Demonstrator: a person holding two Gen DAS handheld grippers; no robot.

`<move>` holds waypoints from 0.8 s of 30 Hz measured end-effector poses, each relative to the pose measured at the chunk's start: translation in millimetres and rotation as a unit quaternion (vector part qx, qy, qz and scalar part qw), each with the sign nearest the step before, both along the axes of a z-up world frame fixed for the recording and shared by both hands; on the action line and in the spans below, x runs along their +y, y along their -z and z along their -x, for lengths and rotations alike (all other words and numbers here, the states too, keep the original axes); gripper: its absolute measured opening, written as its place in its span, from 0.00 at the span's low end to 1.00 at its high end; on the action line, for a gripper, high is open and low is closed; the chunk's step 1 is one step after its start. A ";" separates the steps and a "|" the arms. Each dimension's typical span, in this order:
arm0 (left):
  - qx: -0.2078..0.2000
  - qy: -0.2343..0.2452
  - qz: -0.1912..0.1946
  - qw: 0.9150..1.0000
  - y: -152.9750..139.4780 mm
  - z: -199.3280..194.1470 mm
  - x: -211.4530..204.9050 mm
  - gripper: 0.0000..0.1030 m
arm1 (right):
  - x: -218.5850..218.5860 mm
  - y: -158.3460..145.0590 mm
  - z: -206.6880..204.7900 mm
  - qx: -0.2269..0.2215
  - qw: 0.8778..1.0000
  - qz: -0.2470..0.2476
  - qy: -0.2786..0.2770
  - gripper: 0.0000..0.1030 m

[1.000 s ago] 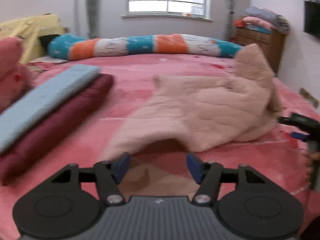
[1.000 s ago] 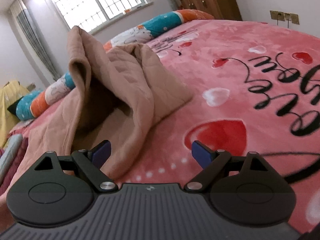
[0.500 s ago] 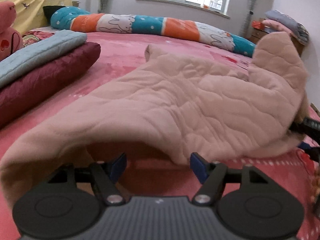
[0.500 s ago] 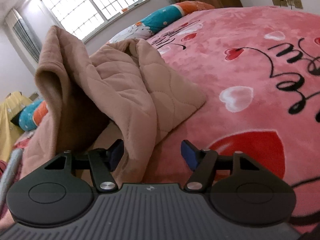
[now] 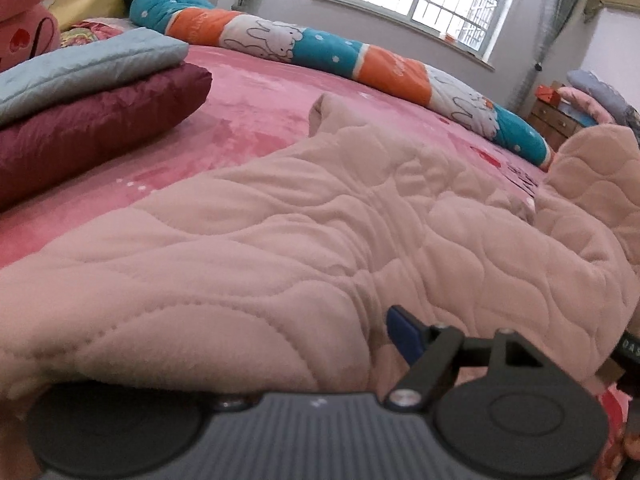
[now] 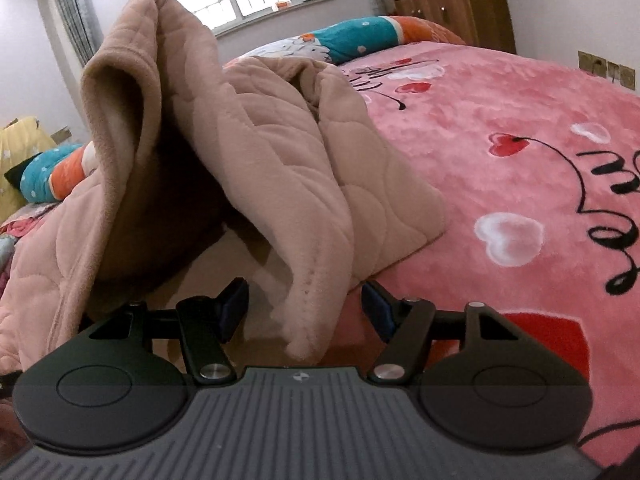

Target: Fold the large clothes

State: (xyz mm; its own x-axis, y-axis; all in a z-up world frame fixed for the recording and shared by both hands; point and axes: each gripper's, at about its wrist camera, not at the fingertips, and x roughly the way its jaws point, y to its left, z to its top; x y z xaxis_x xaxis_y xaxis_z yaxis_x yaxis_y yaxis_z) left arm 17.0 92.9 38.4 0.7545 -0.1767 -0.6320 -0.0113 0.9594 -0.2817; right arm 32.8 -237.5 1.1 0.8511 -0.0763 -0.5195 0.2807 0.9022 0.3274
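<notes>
Left wrist view: the left gripper (image 5: 320, 344) sits low against the near edge of the quilted pink garment (image 5: 320, 232), which lies spread on the pink bed (image 5: 248, 120) straight ahead of it. The cloth drapes over the gripper's left finger and hides it; only the right finger (image 5: 404, 336) with its blue pad shows, pressed to the fabric. Whether the jaws are clamped on the hem cannot be told from here. Coming in this low likely serves to get a finger under the edge so the hem can be lifted for a fold. Ahead and to the left, a stack of folded bedding (image 5: 96, 112) rests well apart from the garment, and a striped bolster (image 5: 360, 64) lies across the far side.

Right wrist view: the right gripper (image 6: 304, 312) is spread wide, both blue pads apart, with a hanging flap of the garment (image 6: 280, 184) dropping between them but not pinched. Ahead and to the left the cloth stands up in a tall hollow peak. The flap sits between the fingers, probably ready to be seized once they close.
</notes>
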 end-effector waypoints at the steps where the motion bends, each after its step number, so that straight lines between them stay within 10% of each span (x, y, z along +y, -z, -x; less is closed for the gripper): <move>1: 0.001 -0.002 -0.002 1.000 0.9 -1.6 -0.5 0.75 | -0.5 0.1 -1.6 0.000 1.000 -0.001 -0.001 0.75; 13: -0.018 0.004 -0.015 1.000 -9.3 -5.9 -14.0 0.12 | 2.6 -3.8 3.1 -0.002 1.000 0.024 -0.010 0.39; 24: -0.105 -0.038 0.050 0.992 -82.1 27.7 21.4 0.09 | -12.6 -29.6 37.4 -0.052 0.996 0.050 0.052 0.13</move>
